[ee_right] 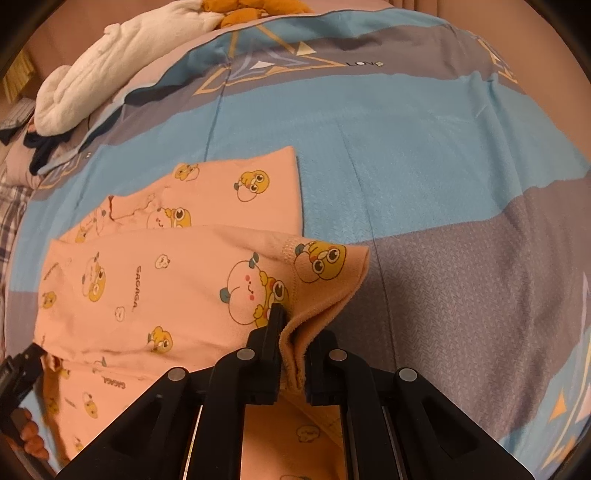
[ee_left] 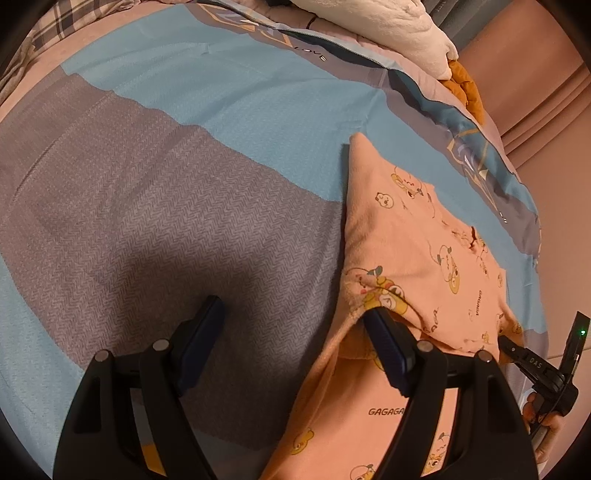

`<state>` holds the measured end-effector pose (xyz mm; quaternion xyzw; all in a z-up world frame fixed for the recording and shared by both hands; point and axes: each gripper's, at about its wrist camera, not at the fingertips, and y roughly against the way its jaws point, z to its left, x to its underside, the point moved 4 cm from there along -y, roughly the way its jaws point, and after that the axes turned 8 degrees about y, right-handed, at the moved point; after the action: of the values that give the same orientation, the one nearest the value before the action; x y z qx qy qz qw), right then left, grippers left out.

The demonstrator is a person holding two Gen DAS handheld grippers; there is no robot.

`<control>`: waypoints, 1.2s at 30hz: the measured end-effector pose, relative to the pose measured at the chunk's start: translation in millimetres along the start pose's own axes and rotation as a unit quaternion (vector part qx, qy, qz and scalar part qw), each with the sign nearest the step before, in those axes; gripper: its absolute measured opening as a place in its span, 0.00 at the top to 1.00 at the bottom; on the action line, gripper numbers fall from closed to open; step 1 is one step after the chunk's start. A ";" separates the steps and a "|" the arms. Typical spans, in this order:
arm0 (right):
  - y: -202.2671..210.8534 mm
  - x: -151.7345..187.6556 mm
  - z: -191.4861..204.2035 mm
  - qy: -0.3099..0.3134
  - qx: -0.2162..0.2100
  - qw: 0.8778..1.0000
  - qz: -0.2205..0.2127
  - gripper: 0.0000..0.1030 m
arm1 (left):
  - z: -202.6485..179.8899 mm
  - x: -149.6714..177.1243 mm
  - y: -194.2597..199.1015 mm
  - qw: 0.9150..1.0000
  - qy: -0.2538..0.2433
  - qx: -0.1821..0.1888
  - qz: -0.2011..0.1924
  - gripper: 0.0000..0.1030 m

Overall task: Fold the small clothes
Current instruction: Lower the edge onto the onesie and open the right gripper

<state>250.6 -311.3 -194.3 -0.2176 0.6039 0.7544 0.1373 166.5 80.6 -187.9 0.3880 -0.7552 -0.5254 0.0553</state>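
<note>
On a bed [ee_left: 155, 206] covered in blue and grey bedding lies 1 small peach garment [ee_right: 155, 280] printed with cartoon ducks, partly folded over on itself. From the right wrist view its long axis runs left to right, and its body spreads out to the left of the right tongs [ee_right: 291, 332]. These tongs are pressed together, pinching a bunched corner of the cloth at the hem, lifted a little off the bed. The left tongs [ee_left: 295, 314] stand spread wide. 1 finger [ee_left: 384, 336] is tucked at the garment's near edge, with cloth draped over it; the other finger [ee_left: 207, 321] is over bare bedding, so nothing is gripped on that side. From the left wrist view the garment lies to the right and ahead.

Judged from this, the right hand has the only hold, so the next fold would likely start from that pinched corner, carried across toward the garment's far left end.

Counted: 1 garment, 2 tongs, 1 white bundle [ee_right: 110, 70] and 1 orange cloth [ee_right: 243, 11] at the bed's far edge.
</note>
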 end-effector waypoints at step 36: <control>12.7 16.1 -9.4 -0.027 0.031 0.999 -0.005 0.63 | 13.0 8.5 22.2 0.999 0.031 0.028 0.012 0.24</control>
<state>232.2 -324.3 -193.1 -0.1958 0.6219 0.7403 0.1637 142.4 88.2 -177.8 0.3962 -0.7724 -0.4908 0.0740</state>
